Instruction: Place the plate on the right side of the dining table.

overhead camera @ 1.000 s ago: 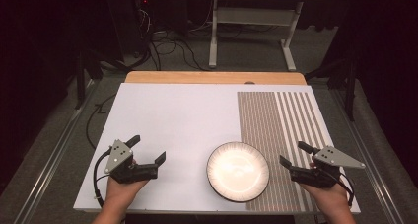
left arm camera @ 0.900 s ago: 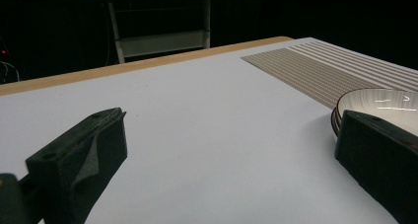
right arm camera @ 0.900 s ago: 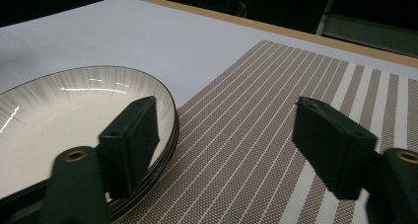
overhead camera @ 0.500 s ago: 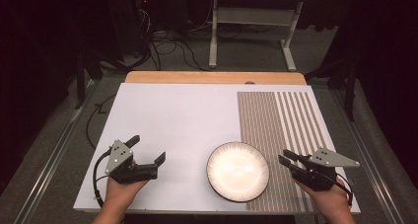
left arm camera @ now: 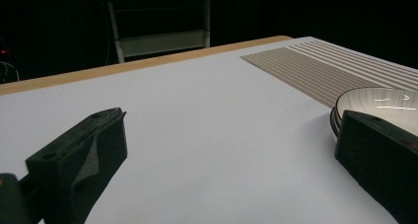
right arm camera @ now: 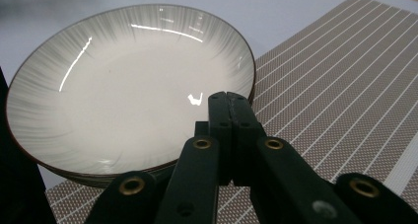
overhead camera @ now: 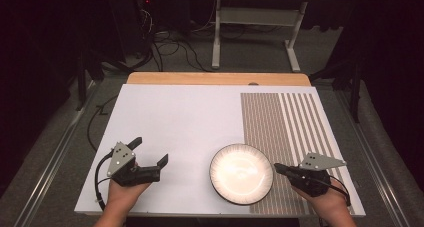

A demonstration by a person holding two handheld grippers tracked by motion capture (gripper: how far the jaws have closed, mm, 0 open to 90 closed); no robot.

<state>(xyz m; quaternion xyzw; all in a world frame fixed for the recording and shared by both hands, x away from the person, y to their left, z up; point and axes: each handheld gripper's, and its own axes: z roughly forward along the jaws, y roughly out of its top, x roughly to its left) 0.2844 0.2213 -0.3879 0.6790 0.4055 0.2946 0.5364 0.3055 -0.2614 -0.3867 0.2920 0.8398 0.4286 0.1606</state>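
We are holding both grippers low over the near edge of the worktop (overhead camera: 200, 112), with the plate (overhead camera: 242, 173) sitting between them, close to that near edge and half on the striped mat (overhead camera: 290, 132). Our right gripper (overhead camera: 278, 168) is the nearer one by far: its tips are pointing straight at the plate's right rim, just beside it, and in the right gripper view the plate (right arm camera: 123, 86) is lying directly ahead of the right gripper (right arm camera: 227, 98). Its jaws have just been closing and are now meeting face to face with nothing between them; the rim is sitting just beyond the tips, not in their bite. Our left gripper (overhead camera: 150, 152) is standing well apart from the plate on the bare white part, jaws spread wide and holding nothing; in the left gripper view the plate (left arm camera: 379, 103) is peeking in past the right-hand jaw.

The plate is round, so no axis is steering the approach; the rim alone matters. We are judging that the right side needs to open again before it can take the rim. Room is generous: the far half of the worktop is open, while the near edge is lying close behind the plate, so any nudge toward us is risky.
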